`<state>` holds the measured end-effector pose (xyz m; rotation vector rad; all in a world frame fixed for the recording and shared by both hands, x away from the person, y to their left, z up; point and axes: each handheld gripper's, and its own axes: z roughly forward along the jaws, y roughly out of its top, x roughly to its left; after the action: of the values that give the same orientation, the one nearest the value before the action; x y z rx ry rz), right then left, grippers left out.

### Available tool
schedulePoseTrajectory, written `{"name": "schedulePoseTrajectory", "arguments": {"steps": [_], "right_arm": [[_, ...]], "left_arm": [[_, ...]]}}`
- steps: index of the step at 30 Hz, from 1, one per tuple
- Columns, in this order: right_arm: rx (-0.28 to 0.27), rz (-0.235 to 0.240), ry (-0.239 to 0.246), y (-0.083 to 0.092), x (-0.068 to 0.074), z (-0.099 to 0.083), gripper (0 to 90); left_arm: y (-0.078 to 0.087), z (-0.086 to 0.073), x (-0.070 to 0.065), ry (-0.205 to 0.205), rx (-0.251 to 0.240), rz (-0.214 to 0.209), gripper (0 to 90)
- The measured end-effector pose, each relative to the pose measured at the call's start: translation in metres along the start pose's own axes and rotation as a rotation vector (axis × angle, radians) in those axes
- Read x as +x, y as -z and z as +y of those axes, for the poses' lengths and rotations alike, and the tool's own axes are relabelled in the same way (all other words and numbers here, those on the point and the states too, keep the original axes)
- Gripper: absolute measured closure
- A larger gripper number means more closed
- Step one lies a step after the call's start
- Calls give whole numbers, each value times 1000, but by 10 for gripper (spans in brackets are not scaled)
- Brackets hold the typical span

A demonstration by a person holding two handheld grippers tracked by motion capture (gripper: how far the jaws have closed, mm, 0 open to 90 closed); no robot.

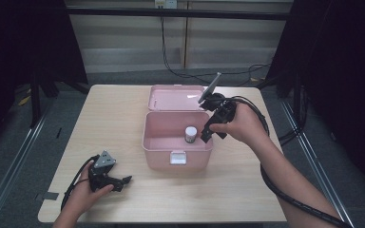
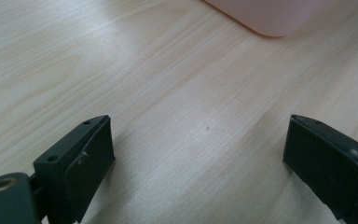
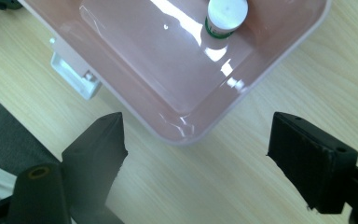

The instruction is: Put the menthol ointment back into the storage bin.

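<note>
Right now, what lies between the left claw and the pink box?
Nothing: in the high view, just bare wooden table separates the left claw from the pink box. The left gripper view shows the same bare wood.

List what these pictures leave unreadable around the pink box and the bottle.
- Bottle label: too small in the high view; seen from above in the right gripper view.
- Pink box far corner: hidden by the right hand-held gripper, high view.
- Box body: cut by the top edge, left gripper view.
</note>
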<state>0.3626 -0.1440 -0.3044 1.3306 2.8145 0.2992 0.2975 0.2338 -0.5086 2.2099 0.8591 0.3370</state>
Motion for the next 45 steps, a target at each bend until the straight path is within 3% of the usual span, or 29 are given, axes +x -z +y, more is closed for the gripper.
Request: {"name": "schedulePoseTrajectory", "arguments": {"steps": [8,20,26,34,45], "right_arm": [[-19,26,-2,12,-14,-21,186],[-10,34,-31,7,-35,-55,180],[-3,23,-23,-5,-36,-68,177],[-7,47,-9,-33,-40,-84,172],[-42,60,22,-60,-44,-102,173]], "left_arm": [[0,0,0,0,0,0,80],[0,0,0,1,-3,2,79],[0,0,0,-1,-2,2,80],[0,0,0,-3,2,1,80],[0,0,0,-4,3,1,80]]}}
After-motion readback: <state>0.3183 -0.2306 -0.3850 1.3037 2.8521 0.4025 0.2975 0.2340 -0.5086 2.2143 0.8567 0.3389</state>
